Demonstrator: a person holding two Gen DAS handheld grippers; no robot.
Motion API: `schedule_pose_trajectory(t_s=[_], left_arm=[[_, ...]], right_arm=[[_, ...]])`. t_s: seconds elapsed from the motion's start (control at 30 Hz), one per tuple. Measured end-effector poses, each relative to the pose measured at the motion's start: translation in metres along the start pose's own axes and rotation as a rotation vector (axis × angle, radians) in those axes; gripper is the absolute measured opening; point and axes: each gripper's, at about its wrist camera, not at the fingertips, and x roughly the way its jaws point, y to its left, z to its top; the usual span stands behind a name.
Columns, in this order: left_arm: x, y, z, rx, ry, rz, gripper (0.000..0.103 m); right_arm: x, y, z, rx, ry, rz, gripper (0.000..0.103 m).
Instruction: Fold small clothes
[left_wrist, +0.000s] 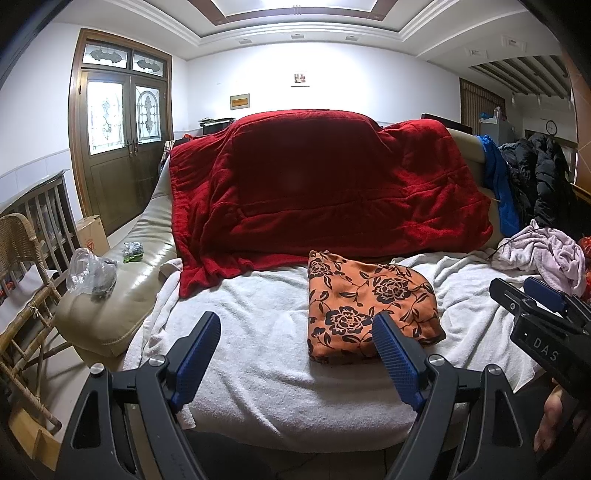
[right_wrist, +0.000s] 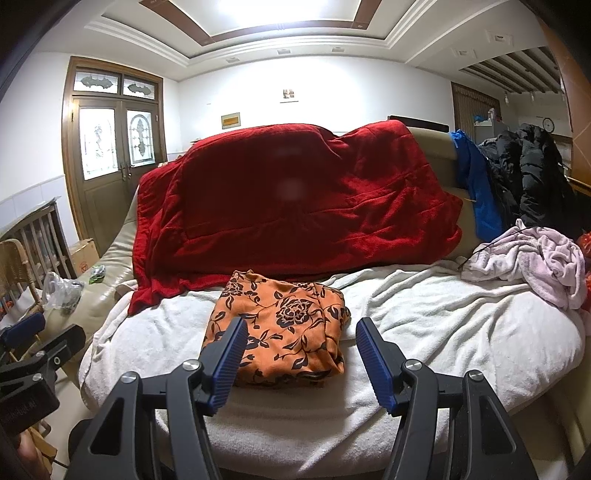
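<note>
Orange floral garment (right_wrist: 280, 332) lay folded on white towel (right_wrist: 424, 314); both hand-held grippers, left (left_wrist: 295, 354) and right (right_wrist: 301, 358), were held released, empty. Pink garment (right_wrist: 535, 258) best taken next by edge.

The folded cloth (right_wrist: 280, 328) sat on the towel (right_wrist: 424, 325) covering the sofa seat, roughly mid-seat. Behind it a blanket (right_wrist: 295, 206) hung over the backrest. A crumpled garment (right_wrist: 532, 258) lay off to the right on the towel, jackets (right_wrist: 524, 177) behind that. A plastic bag (left_wrist: 88, 273) was on the left armrest (left_wrist: 122, 295), wicker chair (left_wrist: 26, 277) beside it.
</note>
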Motion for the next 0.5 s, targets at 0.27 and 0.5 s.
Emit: schedule_pose_trajectory(t_s=[0.27, 0.5], left_arm=[[0.011, -0.003, 0.004, 0.008, 0.011, -0.001, 0.084], [0.02, -0.004, 0.002, 0.009, 0.025, -0.005, 0.084]], right_arm=[[0.01, 0.003, 0.001, -0.019, 0.006, -0.002, 0.065], [0.02, 0.001, -0.002, -0.014, 0.02, -0.007, 0.065]])
